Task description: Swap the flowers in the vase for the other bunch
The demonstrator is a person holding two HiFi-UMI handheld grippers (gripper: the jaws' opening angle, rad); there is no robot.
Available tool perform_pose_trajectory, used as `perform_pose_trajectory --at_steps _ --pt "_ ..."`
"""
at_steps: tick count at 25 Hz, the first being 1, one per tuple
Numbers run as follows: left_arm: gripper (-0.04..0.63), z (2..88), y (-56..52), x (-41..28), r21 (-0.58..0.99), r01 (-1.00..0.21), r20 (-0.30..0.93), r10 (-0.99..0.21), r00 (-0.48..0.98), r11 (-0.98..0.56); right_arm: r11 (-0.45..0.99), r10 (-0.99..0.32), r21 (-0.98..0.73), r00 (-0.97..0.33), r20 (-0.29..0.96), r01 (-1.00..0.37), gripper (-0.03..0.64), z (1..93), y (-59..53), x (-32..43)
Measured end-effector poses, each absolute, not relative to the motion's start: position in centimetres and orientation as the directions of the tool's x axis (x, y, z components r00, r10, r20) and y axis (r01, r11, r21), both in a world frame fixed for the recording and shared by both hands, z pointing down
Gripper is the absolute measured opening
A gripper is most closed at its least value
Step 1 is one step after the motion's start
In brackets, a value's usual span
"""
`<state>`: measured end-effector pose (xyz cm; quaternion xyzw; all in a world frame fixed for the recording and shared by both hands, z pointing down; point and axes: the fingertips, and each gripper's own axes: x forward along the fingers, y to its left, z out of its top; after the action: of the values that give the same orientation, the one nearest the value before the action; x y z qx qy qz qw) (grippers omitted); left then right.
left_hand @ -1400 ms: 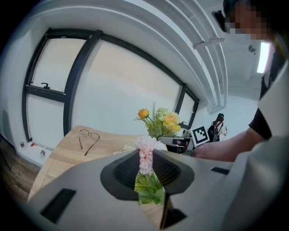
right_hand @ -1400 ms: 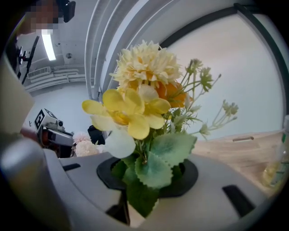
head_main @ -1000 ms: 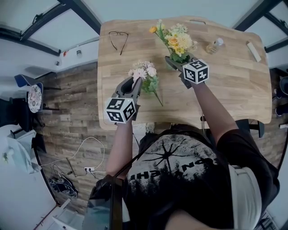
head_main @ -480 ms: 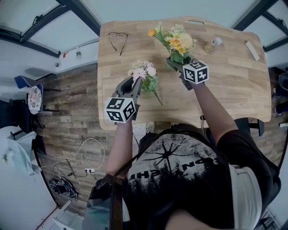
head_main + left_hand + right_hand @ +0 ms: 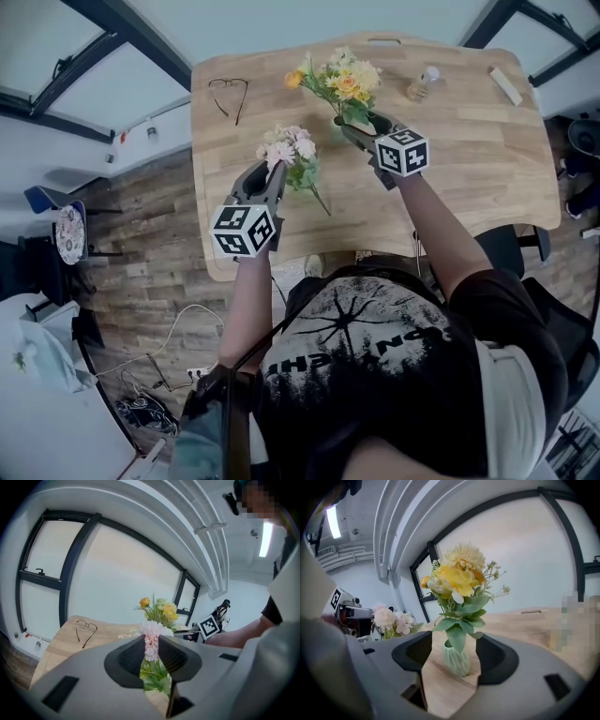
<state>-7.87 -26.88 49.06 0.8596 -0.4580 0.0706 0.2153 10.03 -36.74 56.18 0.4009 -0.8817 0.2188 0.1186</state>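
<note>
A pale green ribbed vase (image 5: 457,660) stands on the wooden table (image 5: 469,159) and holds a yellow and orange bunch (image 5: 339,82) (image 5: 459,581). My right gripper (image 5: 361,131) (image 5: 454,651) is open. Its jaws stand either side of the vase, which is just ahead and clear of the pads. In the head view the gripper and the leaves hide the vase. My left gripper (image 5: 270,176) (image 5: 152,653) is shut on the pink and white bunch (image 5: 291,152) (image 5: 151,641) and holds it above the table's left half. The bunch's stem pokes out toward the table's front.
A pair of glasses (image 5: 228,91) lies at the table's far left. A small bottle (image 5: 422,82) and a white block (image 5: 505,85) sit along the far right edge. Plank floor with cables lies left of the table.
My right gripper has shifted a little beside the vase. My left gripper keeps the pink bunch in much the same place. The head view has swung slightly.
</note>
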Motion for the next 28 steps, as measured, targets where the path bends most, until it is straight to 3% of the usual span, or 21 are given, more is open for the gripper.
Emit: perform_pose_trajectory --at_steps 17,22,28 --pt "0.097 46.6 -27.2 -7.9 0.288 -0.743 0.256 -0.699 0.667 -0.604 0.567 -0.763 -0.203 -0.602 0.235 -0.799 0.264 48.6 -32.0 11.1" --pt "0.097 45.8 -27.4 -7.9 0.278 -0.715 0.246 -0.672 0.698 -0.641 0.584 -0.77 -0.173 -0.609 0.19 -0.793 0.082 45.9 -30.1 9.9" --pt "0.097 44.9 -27.2 -8.1 0.261 -0.68 0.233 -0.639 0.733 -0.685 0.592 -0.78 -0.139 -0.608 0.148 -0.794 0.034 43.2 -27.6 8.5"
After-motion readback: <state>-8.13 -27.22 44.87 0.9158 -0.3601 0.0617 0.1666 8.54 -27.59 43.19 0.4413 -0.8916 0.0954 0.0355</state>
